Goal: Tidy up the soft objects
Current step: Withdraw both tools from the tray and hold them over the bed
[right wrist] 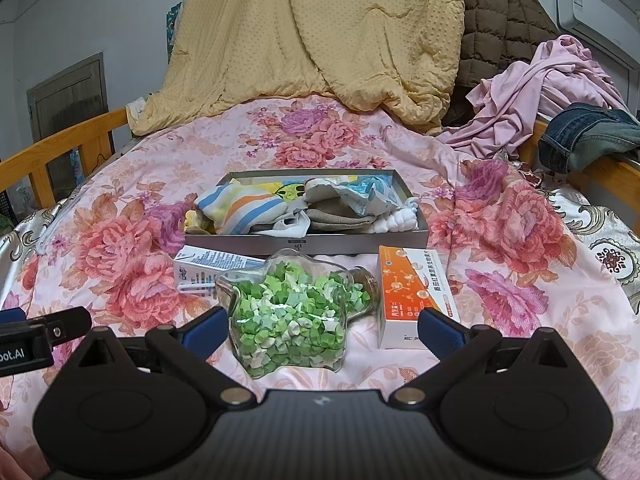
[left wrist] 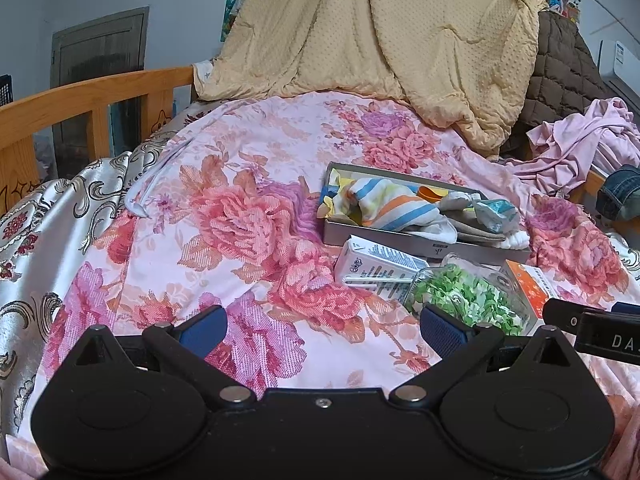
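Spread across the floral bedcover, a grey tray heaped with soft cloths including a striped sock, before it a star-shaped jar between the right gripper prongs, both right and left gripper released wide, empty.

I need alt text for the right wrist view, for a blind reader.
The open right tool hovers over a star-shaped glass jar of green paper stars on a floral pink bedspread. Behind it, a grey box holds socks and cloths.
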`<state>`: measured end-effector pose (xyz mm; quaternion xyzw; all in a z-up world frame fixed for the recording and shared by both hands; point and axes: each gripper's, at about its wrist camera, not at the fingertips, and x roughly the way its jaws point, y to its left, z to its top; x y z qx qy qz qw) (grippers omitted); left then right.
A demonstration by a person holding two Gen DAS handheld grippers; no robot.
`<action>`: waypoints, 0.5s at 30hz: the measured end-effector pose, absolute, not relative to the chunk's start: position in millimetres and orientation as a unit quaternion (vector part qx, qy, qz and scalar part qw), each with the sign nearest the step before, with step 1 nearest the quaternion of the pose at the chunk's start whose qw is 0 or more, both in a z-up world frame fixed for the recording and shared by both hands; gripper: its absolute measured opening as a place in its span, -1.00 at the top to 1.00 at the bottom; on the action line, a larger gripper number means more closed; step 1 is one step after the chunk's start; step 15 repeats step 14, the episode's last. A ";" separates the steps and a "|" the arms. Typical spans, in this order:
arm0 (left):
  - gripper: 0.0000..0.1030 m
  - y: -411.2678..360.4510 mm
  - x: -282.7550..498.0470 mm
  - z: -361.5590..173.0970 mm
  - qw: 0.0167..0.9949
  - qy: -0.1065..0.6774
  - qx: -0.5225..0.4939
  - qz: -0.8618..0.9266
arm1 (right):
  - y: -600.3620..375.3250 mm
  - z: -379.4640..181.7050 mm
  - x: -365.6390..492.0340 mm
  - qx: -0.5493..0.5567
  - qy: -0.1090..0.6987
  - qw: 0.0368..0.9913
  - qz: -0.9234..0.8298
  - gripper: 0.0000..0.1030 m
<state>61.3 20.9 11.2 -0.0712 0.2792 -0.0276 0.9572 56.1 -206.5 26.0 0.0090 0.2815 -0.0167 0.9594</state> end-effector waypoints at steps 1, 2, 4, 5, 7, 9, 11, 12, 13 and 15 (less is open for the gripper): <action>-0.98 20.4 61.1 10.8 0.957 0.280 -0.071 -0.027 | -206.5 26.1 56.1 0.009 0.281 0.959 -0.017 -0.99; -0.98 20.9 61.4 11.1 0.957 0.279 -0.071 -0.027 | -206.5 26.2 56.1 0.009 0.281 0.959 -0.017 -0.99; -0.98 20.6 61.3 10.9 0.957 0.280 -0.071 -0.027 | -206.5 26.1 56.2 0.009 0.281 0.959 -0.017 -0.99; -0.98 20.5 61.6 11.2 0.957 0.280 -0.070 -0.025 | -206.6 26.1 56.2 0.009 0.281 0.959 -0.017 -0.99; -0.98 20.3 62.3 11.6 0.955 0.286 -0.073 -0.012 | -206.5 25.8 56.2 0.009 0.282 0.959 -0.017 -0.99; -0.98 22.6 60.7 11.9 0.957 0.280 -0.081 -0.018 | -206.7 26.2 56.2 0.009 0.282 0.959 -0.017 -0.99; -0.98 23.5 58.7 12.6 0.958 0.273 -0.087 -0.030 | -206.7 26.1 56.3 0.009 0.282 0.959 -0.017 -0.99; -0.98 23.2 58.3 13.1 0.958 0.271 -0.087 -0.030 | -206.7 26.2 56.3 0.009 0.282 0.959 -0.017 -0.99; -0.98 22.9 58.5 13.3 0.958 0.271 -0.088 -0.032 | -206.7 26.2 56.3 0.010 0.282 0.959 -0.017 -0.99; -0.98 22.6 59.3 13.5 0.958 0.273 -0.089 -0.032 | -206.7 26.1 56.3 0.010 0.282 0.959 -0.016 -0.99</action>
